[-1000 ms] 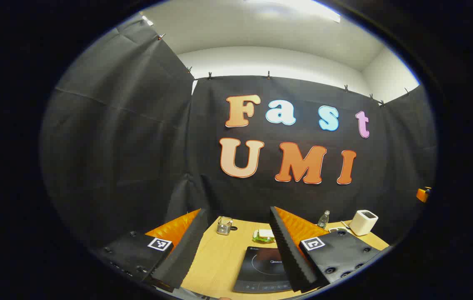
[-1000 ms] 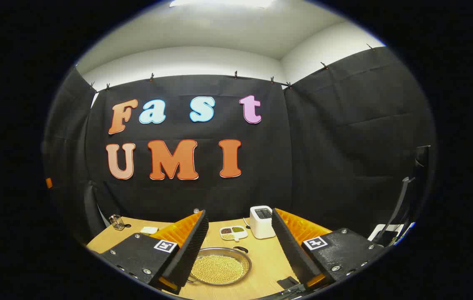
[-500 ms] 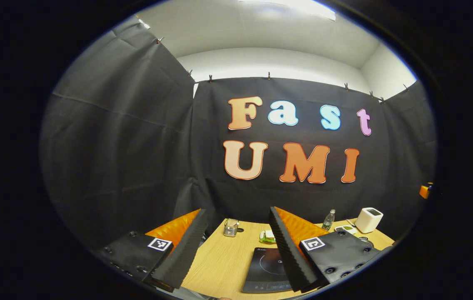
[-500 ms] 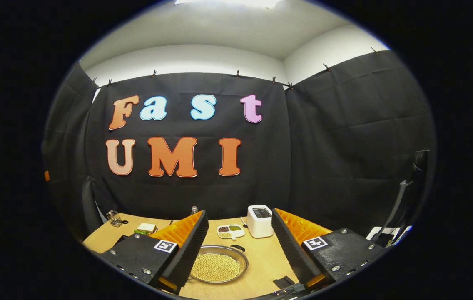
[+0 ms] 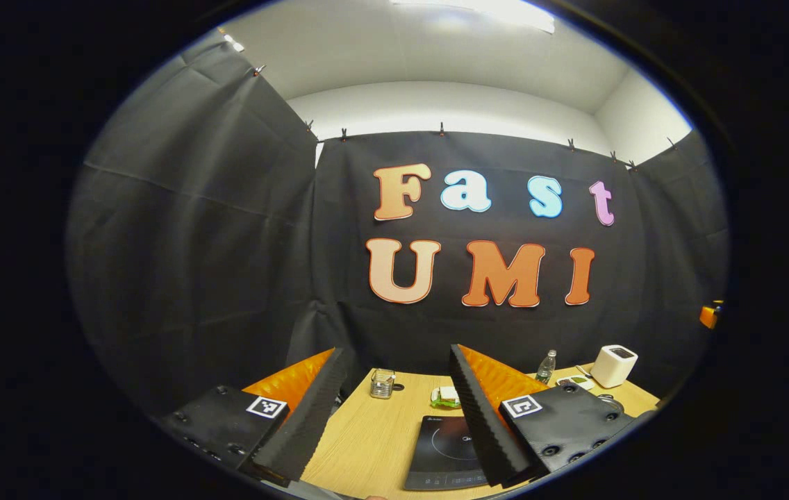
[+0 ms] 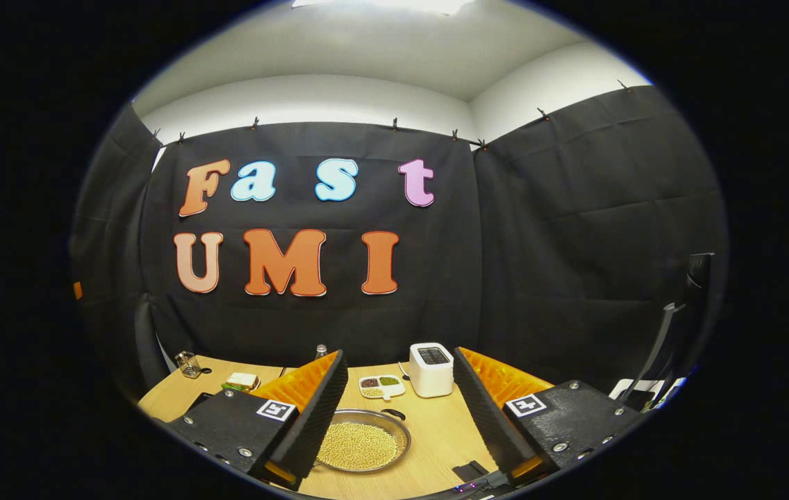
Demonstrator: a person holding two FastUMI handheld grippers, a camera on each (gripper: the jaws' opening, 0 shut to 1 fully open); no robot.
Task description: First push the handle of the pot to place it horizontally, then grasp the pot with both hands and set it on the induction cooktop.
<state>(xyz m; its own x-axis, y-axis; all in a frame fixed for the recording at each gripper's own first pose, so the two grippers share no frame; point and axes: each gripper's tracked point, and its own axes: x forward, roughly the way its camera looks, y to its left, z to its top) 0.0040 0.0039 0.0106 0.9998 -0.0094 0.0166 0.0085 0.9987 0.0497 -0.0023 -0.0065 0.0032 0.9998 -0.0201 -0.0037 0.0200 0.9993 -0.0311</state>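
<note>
Hovering apart, both tools point(image 5: 394, 410) point(image 6: 398, 410) gape above pot point(image 6: 363, 448).

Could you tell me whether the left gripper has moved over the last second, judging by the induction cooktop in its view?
Yes. The induction cooktop has slid rightward between the left gripper's open fingers, so the gripper swung left.

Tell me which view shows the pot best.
The right gripper view: the pot, full of small yellowish beans, lies on the table between the right gripper's open fingers. The left gripper view gives just a sliver of its rim at the far right.
</note>
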